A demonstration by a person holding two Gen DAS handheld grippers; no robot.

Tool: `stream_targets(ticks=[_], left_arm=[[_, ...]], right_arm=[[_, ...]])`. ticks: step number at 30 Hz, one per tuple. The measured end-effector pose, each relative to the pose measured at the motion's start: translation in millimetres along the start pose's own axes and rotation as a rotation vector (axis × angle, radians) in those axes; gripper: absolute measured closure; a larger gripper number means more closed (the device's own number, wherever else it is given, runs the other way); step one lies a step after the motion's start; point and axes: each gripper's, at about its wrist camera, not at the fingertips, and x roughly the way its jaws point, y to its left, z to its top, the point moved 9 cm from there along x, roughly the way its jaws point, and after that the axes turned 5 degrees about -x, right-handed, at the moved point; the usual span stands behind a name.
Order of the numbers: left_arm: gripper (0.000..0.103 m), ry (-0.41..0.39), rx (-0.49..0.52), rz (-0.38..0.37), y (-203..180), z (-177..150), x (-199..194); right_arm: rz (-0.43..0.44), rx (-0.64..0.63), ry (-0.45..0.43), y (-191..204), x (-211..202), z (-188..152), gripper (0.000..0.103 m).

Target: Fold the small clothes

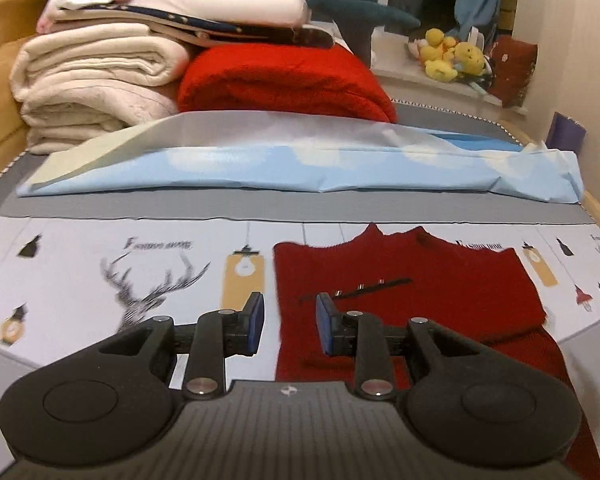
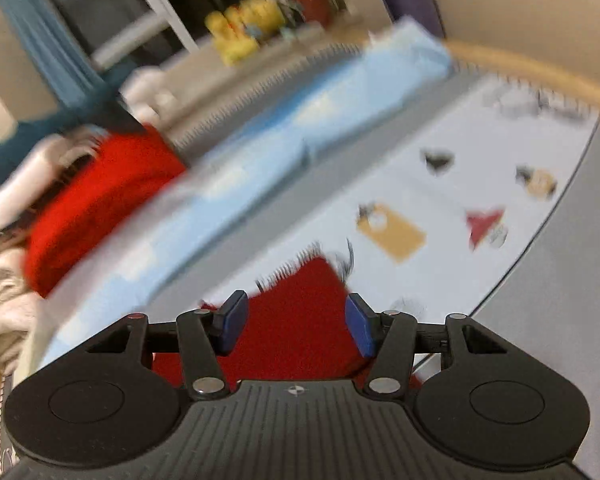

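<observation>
Fingers of left gripper (image 1: 290, 324) narrowly parted, empty, over red sweater (image 1: 404, 300) left edge; right gripper (image 2: 294, 326) wider, empty, sweater behind at 12 o'clock; sweater flat on printed cloth (image 1: 100, 248); next fold likely wants edge pinches, even lift.

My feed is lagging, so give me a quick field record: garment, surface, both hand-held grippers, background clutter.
garment: dark red knit top, lying flat on the printed sheet, one part running toward the lower right
surface: white deer-print sheet over a grey mat
left hand-held gripper: open, nothing between pads, above the garment's left edge
right hand-held gripper: open, empty, view blurred
behind: folded light blue cloth, red blanket, cream blankets
</observation>
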Motion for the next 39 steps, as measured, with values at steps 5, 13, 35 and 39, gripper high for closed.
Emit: stream_targets(ticks=[5,13,35,39], left_arm=[[0.069,0.035,0.029,0.001,17.5,-44.9,-63.0],[0.069,0.285,-0.072,0.009,48.0,-196.4,-77.2],[0.088,0.470,-0.131,0.027,74.4,-304.4,-52.5],[0.093,0.444,-0.135,0.012,74.9,-300.2,-63.3]], right_arm=[[0.043,-0.059,-0.048,-28.6,-78.9,-3.4,0.047],[-0.035,-0.170,0.135,-128.8,-109.0,-104.2,0.046],[-0.156,-0.341,0.504,-184.6,-44.1,-248.1,0.041],[-0.081,-0.361,0.486,-171.7,-46.6,-249.2,0.084]])
